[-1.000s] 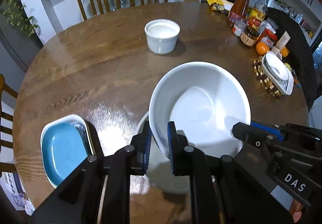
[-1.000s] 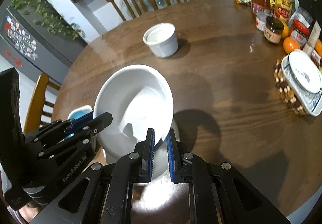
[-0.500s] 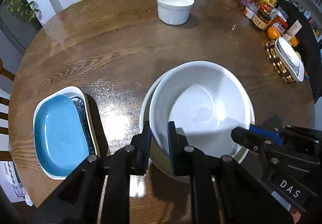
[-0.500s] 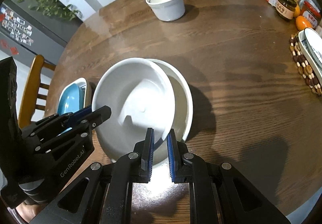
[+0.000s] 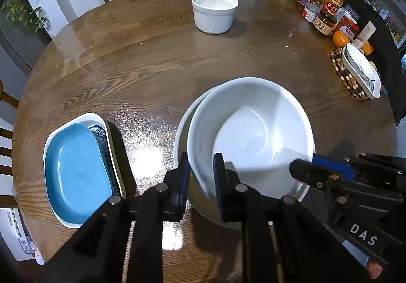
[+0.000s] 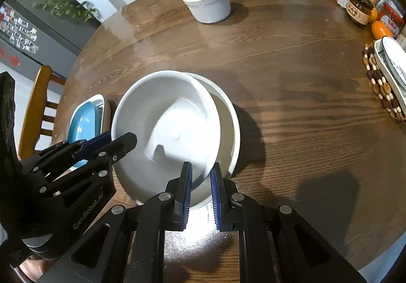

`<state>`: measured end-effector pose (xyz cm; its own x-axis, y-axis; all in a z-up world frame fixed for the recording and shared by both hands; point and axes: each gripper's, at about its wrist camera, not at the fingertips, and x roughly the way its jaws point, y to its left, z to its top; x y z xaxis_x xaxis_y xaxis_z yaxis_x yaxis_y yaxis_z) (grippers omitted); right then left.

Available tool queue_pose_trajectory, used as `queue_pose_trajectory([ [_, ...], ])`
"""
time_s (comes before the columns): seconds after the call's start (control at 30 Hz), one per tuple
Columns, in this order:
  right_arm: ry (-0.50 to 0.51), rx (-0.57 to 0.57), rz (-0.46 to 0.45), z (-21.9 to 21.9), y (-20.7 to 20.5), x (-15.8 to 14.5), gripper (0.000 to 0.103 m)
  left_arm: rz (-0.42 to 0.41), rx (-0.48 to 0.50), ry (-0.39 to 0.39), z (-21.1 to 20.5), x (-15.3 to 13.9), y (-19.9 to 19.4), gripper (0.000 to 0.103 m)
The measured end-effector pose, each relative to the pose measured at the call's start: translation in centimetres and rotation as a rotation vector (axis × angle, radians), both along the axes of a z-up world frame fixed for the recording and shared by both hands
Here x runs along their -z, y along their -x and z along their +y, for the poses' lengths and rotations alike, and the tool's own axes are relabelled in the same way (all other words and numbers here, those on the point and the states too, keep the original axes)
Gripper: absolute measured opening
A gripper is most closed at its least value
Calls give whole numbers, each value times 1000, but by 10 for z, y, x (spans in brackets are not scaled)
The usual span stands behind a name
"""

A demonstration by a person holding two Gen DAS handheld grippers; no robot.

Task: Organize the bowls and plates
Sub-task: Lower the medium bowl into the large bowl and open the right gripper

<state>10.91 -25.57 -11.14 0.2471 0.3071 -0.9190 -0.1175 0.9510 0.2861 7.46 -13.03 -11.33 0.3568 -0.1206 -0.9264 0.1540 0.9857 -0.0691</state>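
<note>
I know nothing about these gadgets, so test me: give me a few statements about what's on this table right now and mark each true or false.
1. Both grippers are at the rim of the same big white bowl. True: the left gripper and right gripper straddle its rim on opposite sides.
2. That bowl sits alone on the bare table. False: it is nested, a little off centre, in a second wide bowl.
3. The small white pot stands apart, farther across the table. True.
4. The blue dish is stacked inside the big white bowl. False: it lies in a white-rimmed dish beside the bowls.
5. The bottles and jars are in the table's middle. False: they are at its edge.
</note>
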Motion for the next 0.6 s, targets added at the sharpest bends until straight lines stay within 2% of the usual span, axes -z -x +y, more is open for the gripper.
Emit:
queue_pose_trajectory([
  [0.17,13,-5,-9,-2,3,-6,15,-41,0,3,0,-11,5,41],
  [0.5,27,22,-48,-13,5,-18,17,-100,9,-3,-4,-26,10,42],
  [0.6,34,30,-61,-16,5,-22,17,-107,3,0,-4,-27,10,49],
])
